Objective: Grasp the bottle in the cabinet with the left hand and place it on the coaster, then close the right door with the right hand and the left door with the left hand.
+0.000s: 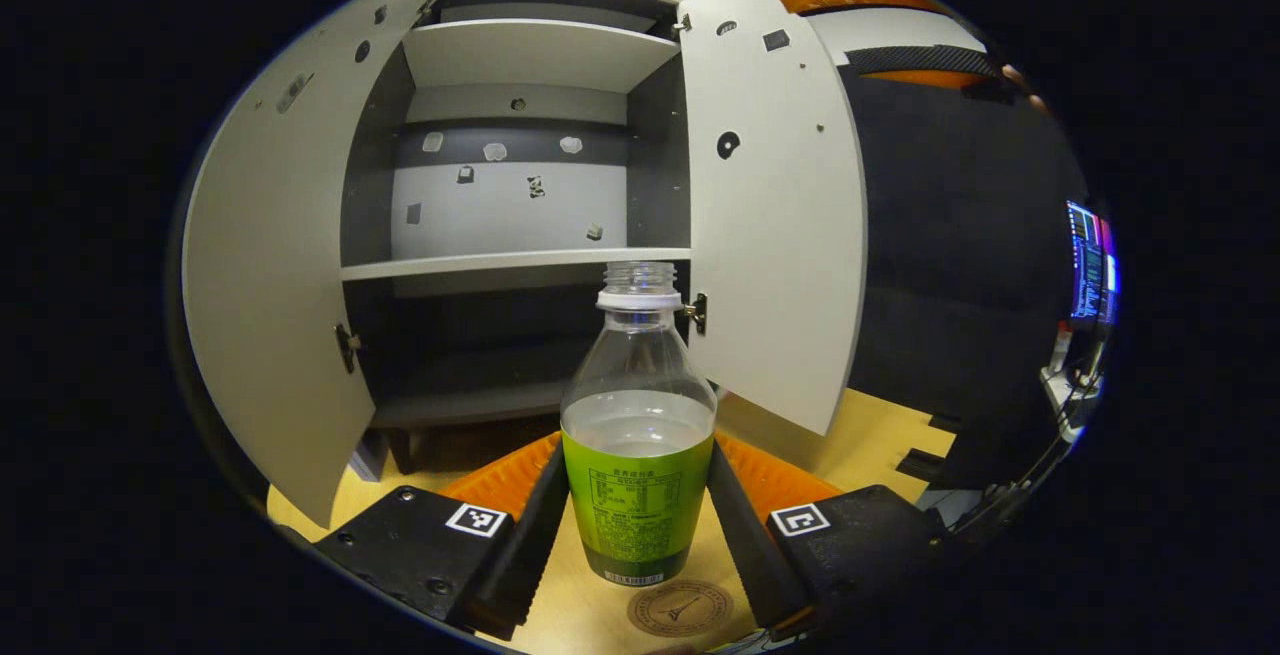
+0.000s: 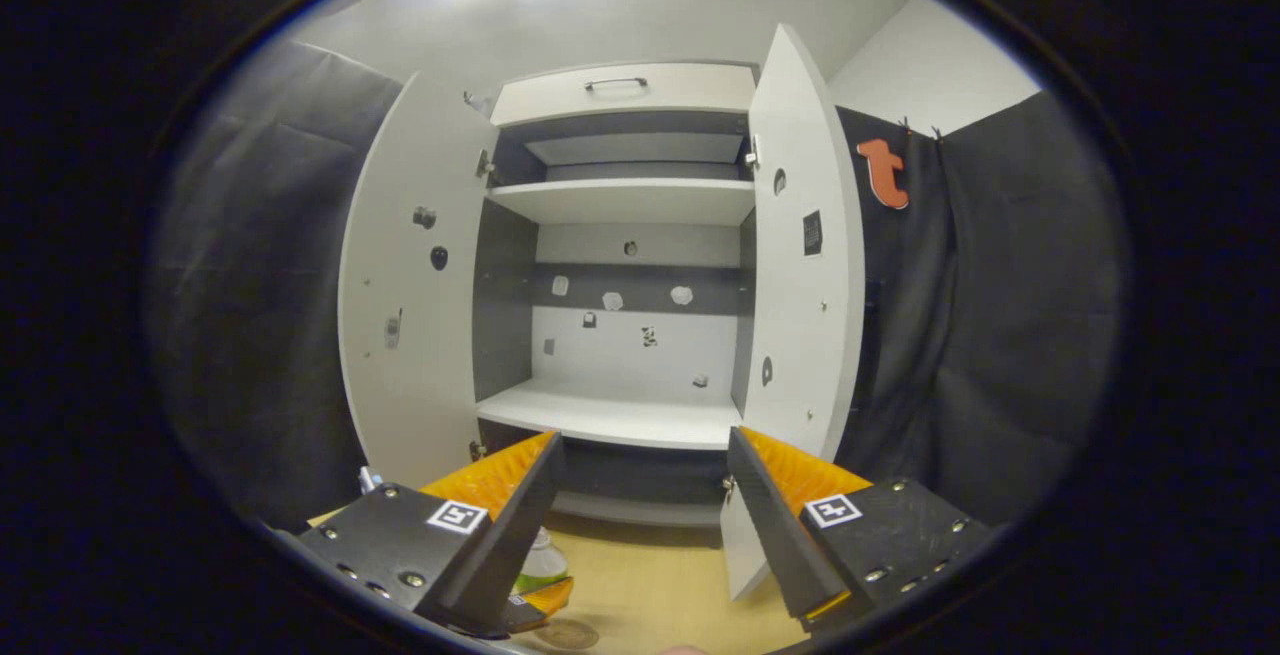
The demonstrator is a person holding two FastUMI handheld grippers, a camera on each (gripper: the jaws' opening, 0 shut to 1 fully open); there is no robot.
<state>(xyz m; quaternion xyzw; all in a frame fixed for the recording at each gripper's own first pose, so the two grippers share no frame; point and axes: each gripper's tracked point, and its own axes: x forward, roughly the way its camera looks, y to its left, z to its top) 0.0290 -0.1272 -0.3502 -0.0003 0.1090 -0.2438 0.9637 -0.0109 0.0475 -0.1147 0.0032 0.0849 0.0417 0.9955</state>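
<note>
Bottle of clear plastic [image 1: 638, 425] with a green label and no cap stands upright in the left gripper view, about half full of clear liquid. It is between the two fingers of the left tongs [image 1: 638, 510], and both black fingers seem to press on its label, so the tongs pinch it. Its base is just above or on the pale wooden desk [image 1: 880, 425]; I cannot tell which. A round brown coaster [image 1: 681, 607] lies on the desk just in front of the bottle, nearer to the camera. Behind stands a grey cabinet [image 1: 520, 265] with white shelves; its left door [image 1: 275, 335] and right door [image 1: 775, 215] are both open. Black cloth covers the wall at the right.

In the right gripper view the right tongs [image 2: 645, 525] are spread, with nothing between the fingers. They point at the same open cabinet [image 2: 620, 335]. Low at the left, behind the left finger, the bottle [image 2: 543, 563] shows partly above the desk [image 2: 650, 585], and the coaster [image 2: 566, 633] lies near it.
</note>
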